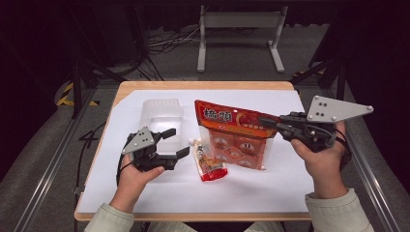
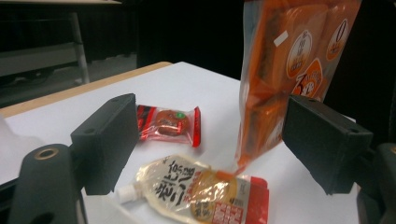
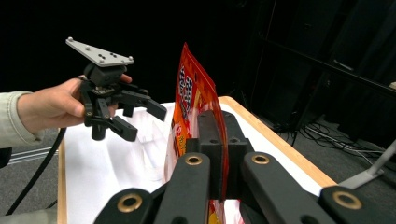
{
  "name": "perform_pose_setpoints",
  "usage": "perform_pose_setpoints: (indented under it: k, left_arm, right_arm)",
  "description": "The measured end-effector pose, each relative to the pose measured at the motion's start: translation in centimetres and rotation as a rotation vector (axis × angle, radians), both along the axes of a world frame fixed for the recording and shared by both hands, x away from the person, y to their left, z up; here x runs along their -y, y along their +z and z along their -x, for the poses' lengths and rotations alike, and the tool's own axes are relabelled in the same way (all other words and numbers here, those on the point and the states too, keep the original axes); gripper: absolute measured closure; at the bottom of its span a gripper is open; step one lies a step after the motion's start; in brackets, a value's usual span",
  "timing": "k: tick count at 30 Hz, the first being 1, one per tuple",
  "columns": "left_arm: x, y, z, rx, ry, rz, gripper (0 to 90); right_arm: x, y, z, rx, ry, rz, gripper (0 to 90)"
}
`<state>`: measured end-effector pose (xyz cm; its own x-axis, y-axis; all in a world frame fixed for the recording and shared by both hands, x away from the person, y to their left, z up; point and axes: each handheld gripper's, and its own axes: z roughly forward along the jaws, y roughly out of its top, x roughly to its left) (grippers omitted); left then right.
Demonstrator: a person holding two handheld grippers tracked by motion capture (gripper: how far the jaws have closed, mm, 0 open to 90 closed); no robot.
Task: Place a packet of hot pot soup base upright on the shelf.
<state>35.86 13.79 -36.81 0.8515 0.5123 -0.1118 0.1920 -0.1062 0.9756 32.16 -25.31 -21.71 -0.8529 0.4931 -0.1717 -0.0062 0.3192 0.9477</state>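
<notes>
A large orange snack bag (image 1: pixel 234 137) hangs upright over the white table sheet, and my right gripper (image 1: pixel 269 121) is shut on its upper right edge. In the right gripper view the jaws (image 3: pixel 219 140) clamp the bag's (image 3: pixel 189 93) edge. A spouted sauce pouch (image 1: pixel 209 163) lies flat under the bag's lower left corner. My left gripper (image 1: pixel 178 142) is open just left of the pouch, with nothing in it. Between its jaws (image 2: pixel 215 140) I see the pouch (image 2: pixel 196 191), a small red packet (image 2: pixel 170 122) farther off, and the hanging bag (image 2: pixel 289 60).
A clear plastic container (image 1: pixel 162 113) stands at the back left, behind the left gripper. The white sheet (image 1: pixel 241 193) covers a wooden table (image 1: pixel 203 85). Metal rails run along both sides, and a stand and cables lie on the floor beyond.
</notes>
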Motion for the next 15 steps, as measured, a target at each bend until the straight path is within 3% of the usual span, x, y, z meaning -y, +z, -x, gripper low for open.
perform_pose_setpoints:
  k: [6, 8, 12, 15]
  left_arm:
    - [1.4, 0.2, -0.5, 0.0, -0.023, 0.023, 12.5]
    - [2.1, 0.2, -0.7, -0.012, -0.041, 0.025, 9.8]
    - [3.1, -0.1, -0.9, 0.01, -0.107, 0.012, 3.1]
    - [3.5, -0.3, -1.1, 0.003, -0.116, 0.021, 1.5]
  right_arm:
    - [-0.8, 0.0, -0.2, 0.001, 0.021, -0.006, 90.0]
    - [-1.0, -0.1, -0.3, 0.0, 0.025, -0.012, 90.0]
    - [-1.5, -0.1, -0.5, -0.003, 0.038, -0.018, 90.0]
    - [-1.7, -0.2, -0.5, -0.004, 0.043, -0.018, 90.0]
